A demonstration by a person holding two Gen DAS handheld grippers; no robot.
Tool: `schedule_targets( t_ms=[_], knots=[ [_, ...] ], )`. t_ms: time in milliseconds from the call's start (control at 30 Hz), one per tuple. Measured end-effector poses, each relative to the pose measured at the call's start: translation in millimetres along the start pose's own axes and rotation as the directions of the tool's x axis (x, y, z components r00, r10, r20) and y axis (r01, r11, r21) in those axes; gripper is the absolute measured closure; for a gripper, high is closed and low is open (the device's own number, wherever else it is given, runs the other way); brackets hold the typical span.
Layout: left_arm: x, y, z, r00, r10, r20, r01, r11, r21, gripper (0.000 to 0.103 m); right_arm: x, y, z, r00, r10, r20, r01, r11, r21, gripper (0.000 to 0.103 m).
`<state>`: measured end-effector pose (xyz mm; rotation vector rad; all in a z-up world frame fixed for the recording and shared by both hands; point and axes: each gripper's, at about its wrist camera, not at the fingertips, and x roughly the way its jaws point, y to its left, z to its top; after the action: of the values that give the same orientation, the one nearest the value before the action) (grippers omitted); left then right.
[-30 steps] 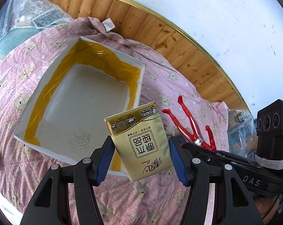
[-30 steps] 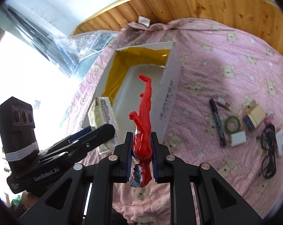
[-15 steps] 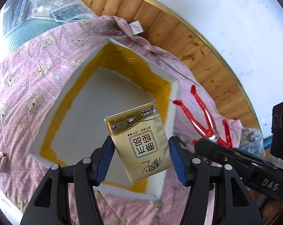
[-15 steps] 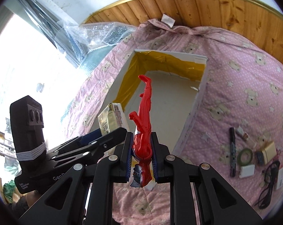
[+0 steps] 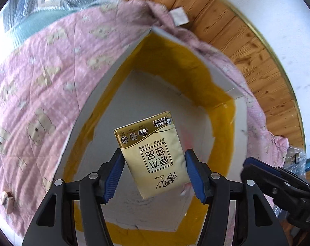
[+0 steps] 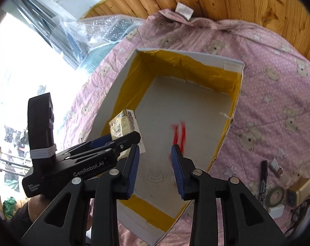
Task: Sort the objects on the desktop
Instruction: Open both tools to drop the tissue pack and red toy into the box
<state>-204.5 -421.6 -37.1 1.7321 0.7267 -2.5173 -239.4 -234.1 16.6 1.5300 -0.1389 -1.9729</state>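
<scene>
left gripper (image 5: 153,172) clamped on gold tissue pack (image 5: 153,155), blue pads on its two long edges, pack over the box (image 5: 240,123) floor. pack print reads upside down: "原木纯品", "breeze"; long axis leans toward 11 o'clock. right gripper (image 6: 155,166) fingers apart, nothing between them. red toy (image 6: 178,135), a blur, just past the tips at 12 o'clock, over the box interior, long axis roughly 12–6. "genrobot.ai" on the left gripper body.
</scene>
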Motion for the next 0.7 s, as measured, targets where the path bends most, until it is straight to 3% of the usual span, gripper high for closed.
schedule_targets(
  t_ms=[233, 400, 700],
  knots=[
    [23, 2, 0, 0.999, 0.019, -0.038, -0.020, 0.999, -0.025, 0.040, 9, -13, -13, 0.998, 0.041, -0.052, -0.040, 0.999, 0.036, 0.067],
    [16, 2, 7, 1.000, 0.011, -0.023, -0.012, 0.999, -0.050, 0.033, 10, -6, -21, 0.995, 0.071, -0.077, -0.069, 0.997, 0.018, 0.067],
    [1, -5, -13, 0.999, 0.015, -0.035, -0.016, 1.000, -0.024, 0.033, 6, 4, -35, 0.992, 0.085, -0.092, -0.085, 0.996, 0.007, 0.067]
  ],
)
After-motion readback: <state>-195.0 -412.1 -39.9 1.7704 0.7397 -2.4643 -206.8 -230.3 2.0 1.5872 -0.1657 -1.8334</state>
